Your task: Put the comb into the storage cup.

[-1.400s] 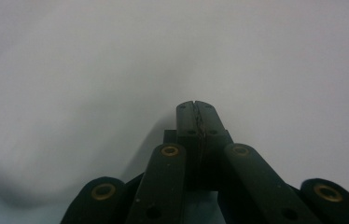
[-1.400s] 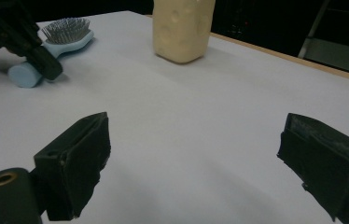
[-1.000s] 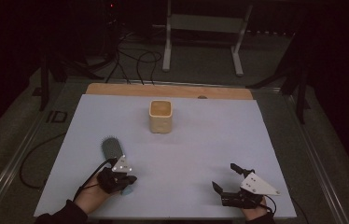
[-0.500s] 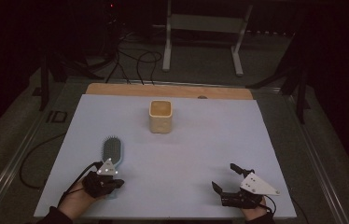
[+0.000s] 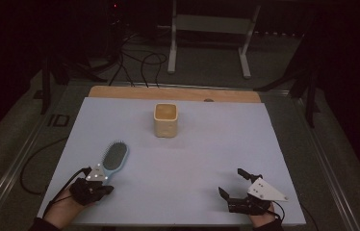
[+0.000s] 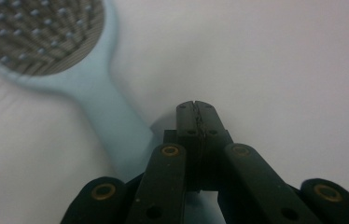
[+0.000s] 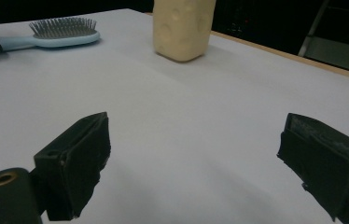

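Observation:
A light blue hairbrush [image 5: 114,157] lies bristles up on the white table sheet [image 5: 192,159] at the near left. Its handle points toward my left gripper [image 5: 100,184]. In the left gripper view the jaws of my left gripper [image 6: 196,110] are shut with nothing between them, and the hairbrush handle [image 6: 112,116] runs just beside them on the left. My right gripper [image 5: 231,182] rests at the near right, open and empty. A beige square cup [image 5: 165,119] stands upright at the centre back. The right gripper view looks past my open right gripper [image 7: 200,158] to the cup [image 7: 182,25] and the hairbrush [image 7: 60,32] beyond.
A wooden board edge [image 5: 173,93] runs along the far side of the sheet. Beyond the table stand a metal stand [image 5: 212,29] and cables [image 5: 139,62] on the dark floor. A cable [image 5: 33,168] trails off the left edge.
My left gripper has drawn back to the near left, off the brush handle, and more of the brush now shows. The right gripper has stayed put.

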Demonstrator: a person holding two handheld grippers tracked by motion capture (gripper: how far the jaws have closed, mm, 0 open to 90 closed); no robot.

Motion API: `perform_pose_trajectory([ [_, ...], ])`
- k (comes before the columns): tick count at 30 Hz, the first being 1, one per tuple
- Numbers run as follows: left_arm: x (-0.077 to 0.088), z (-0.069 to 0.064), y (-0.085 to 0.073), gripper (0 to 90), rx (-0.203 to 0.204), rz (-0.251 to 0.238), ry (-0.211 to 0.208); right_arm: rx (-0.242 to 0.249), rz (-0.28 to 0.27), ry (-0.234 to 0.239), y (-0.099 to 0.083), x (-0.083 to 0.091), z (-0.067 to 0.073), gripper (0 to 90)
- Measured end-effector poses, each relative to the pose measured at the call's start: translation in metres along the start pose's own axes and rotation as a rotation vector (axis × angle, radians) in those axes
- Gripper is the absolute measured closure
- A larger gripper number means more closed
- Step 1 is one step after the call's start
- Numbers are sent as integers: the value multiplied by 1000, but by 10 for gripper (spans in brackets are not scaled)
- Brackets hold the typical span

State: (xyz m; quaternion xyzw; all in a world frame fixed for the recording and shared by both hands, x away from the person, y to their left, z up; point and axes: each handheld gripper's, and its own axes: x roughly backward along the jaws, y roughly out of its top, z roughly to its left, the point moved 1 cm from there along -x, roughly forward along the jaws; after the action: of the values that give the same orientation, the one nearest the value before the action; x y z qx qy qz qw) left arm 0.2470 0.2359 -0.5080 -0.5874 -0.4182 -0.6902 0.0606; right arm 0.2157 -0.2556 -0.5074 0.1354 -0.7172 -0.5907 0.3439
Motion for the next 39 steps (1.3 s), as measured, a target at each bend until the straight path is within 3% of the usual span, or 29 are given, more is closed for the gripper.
perform_pose_trajectory([
  [15, 13, 21, -19, 900, 49, 30, 47, 1, -1, 0, 0, 0, 0, 88],
  [20, 17, 27, -23, 900, 58, 42, 84, 0, 1, 1, 0, 0, 0, 88],
  [24, 20, 32, -26, 900, 75, 42, 83, 1, -1, 1, 0, 0, 1, 88],
  [31, 30, 31, -21, 900, 74, 13, 65, 2, -1, 2, 0, 0, 1, 88],
  [39, 50, 30, -5, 898, 60, -21, 78, 3, -2, 4, 0, 0, 1, 88],
])
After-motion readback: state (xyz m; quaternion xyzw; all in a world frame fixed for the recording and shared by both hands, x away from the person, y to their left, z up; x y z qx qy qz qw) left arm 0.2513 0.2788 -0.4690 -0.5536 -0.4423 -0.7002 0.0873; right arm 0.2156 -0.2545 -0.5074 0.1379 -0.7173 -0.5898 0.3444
